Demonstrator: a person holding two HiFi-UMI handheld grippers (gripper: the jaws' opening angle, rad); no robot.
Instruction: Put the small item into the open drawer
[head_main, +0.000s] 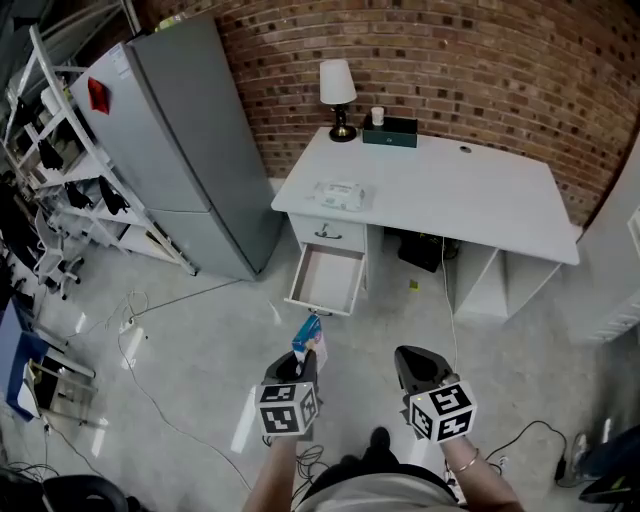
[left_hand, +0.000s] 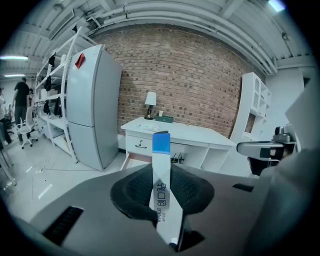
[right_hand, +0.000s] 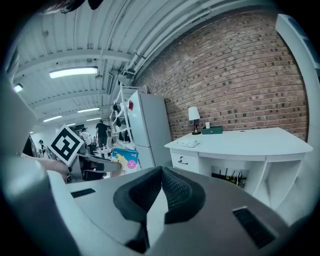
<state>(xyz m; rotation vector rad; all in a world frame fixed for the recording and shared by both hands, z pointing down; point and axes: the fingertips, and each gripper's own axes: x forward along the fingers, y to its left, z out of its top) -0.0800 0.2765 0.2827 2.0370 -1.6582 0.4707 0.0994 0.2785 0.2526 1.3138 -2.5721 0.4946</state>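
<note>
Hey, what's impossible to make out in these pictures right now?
Drawer, left gripper view: mostly hidden behind the fingers and the held box.
Packet on the desk, head view: too small to identify.
Things under the desk, head view: lost in shadow.

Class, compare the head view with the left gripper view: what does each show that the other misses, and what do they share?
Only the head view: the marker cube on the left claw, and cables on the floor. Only the left gripper view: the ceiling pipes and a person standing far off by the racks. Both: the white desk with its lamp, the grey fridge, the open drawer, and the blue-topped box gripped in the left claw.
</note>
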